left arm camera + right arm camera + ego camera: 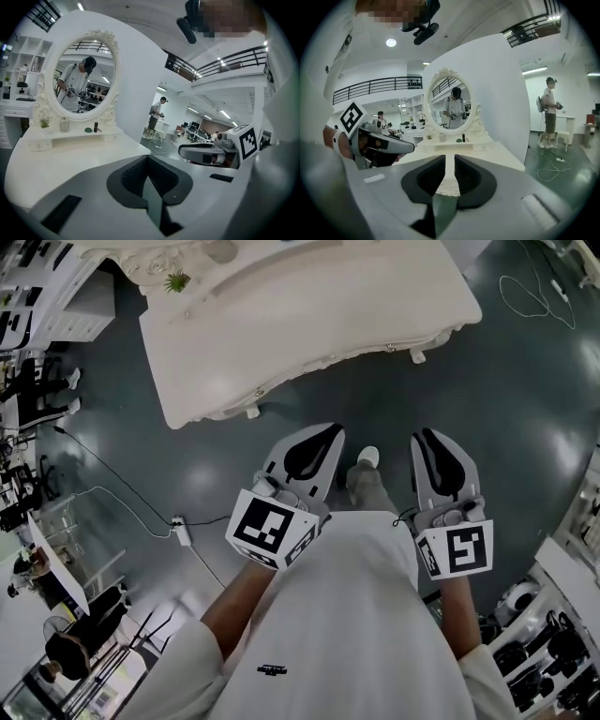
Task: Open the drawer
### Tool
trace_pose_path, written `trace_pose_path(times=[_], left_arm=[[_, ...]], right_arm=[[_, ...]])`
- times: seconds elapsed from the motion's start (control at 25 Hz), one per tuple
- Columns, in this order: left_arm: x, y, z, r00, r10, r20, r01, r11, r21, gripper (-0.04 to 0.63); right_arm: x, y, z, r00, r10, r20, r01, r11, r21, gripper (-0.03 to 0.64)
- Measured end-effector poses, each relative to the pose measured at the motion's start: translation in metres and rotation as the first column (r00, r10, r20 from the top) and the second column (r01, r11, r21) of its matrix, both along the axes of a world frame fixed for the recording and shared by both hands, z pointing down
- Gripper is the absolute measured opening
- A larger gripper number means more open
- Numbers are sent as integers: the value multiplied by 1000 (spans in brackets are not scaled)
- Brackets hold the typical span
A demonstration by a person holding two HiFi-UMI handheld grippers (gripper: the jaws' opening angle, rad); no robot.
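A white dressing table (281, 324) with an oval mirror (449, 105) stands ahead of me. Along its near front edge I see two small knobs (259, 392) (390, 348); the drawer front looks flush with the table. Both grippers hover over the floor, short of that edge and touching nothing. My left gripper (328, 430) points at the table, and in the left gripper view its pads (148, 157) meet at the tip, shut and holding nothing. My right gripper (424, 437) is alongside, and in the right gripper view (450, 157) a narrow gap shows between its pads, with nothing in it.
A small plant (175, 281) and little bottles sit at the mirror's base. A cable and power strip (183, 532) lie on the dark floor to the left, another cable (525, 292) at the back right. Shelves stand at the left, and a person (549, 112) stands beyond the table.
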State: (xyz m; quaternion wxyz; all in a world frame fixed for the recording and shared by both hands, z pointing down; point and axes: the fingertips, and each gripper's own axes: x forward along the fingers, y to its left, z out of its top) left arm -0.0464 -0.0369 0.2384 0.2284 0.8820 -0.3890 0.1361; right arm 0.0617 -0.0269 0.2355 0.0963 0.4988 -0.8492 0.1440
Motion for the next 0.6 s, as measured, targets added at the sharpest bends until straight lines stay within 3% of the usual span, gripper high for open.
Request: trace_pose_path(times=[0.6], left_arm=[[1,-12,43,997,-54,49,56,998,-33,9]], right_arm=[[7,-34,60,999,-21,-27,20,999,-48,106]])
